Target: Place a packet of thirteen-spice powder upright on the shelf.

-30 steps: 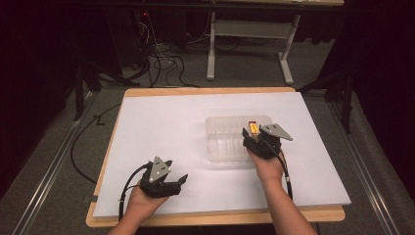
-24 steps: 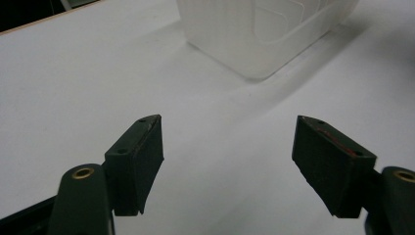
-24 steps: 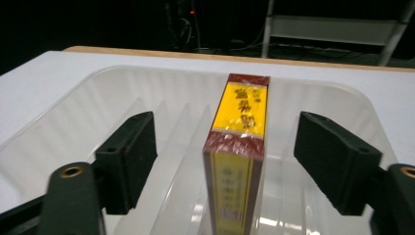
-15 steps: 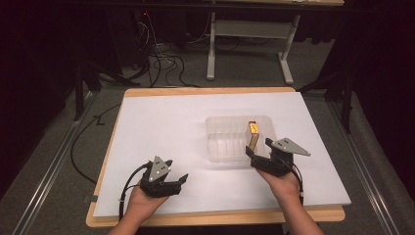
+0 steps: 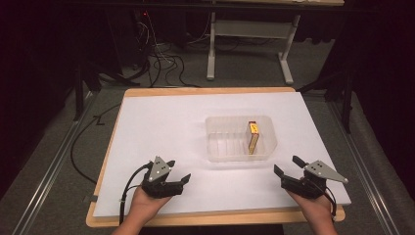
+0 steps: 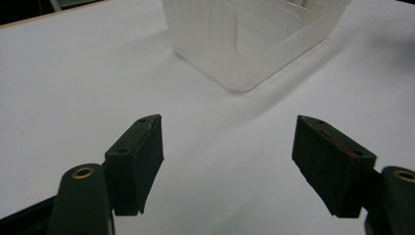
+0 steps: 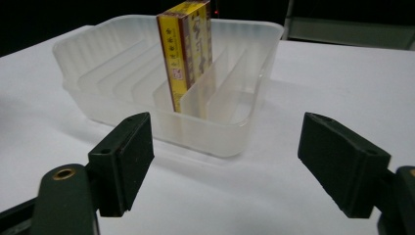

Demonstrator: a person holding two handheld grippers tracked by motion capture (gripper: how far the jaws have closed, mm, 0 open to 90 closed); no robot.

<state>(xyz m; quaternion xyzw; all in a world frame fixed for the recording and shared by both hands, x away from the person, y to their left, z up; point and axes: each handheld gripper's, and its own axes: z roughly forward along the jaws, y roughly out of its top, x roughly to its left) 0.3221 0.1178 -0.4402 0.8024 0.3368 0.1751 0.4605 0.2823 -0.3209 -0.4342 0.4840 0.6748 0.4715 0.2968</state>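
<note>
A clear plastic tray (image 5: 218, 147) with slot dividers sits right of centre on the white table top (image 5: 166, 127). A yellow and red box (image 5: 253, 137) stands on edge in one of its slots, seen upright in the right gripper view as the box (image 7: 186, 49) inside the tray (image 7: 235, 132). My right gripper (image 5: 288, 166) is open near the table's front right, a little short of the tray. My left gripper (image 5: 177, 172) is open at the front left, empty, with the tray's corner (image 6: 244, 73) ahead of its jaws.
The white sheet lies on a wooden board (image 5: 210, 218) whose front edge runs just behind my hands. Cables (image 5: 161, 63) and a table frame (image 5: 249, 29) lie on the floor beyond. A cable (image 5: 129, 188) trails from the left gripper.
My right gripper has pulled back from the tray toward the front right edge and stands open; the box stays in its slot. The left gripper has not moved.
</note>
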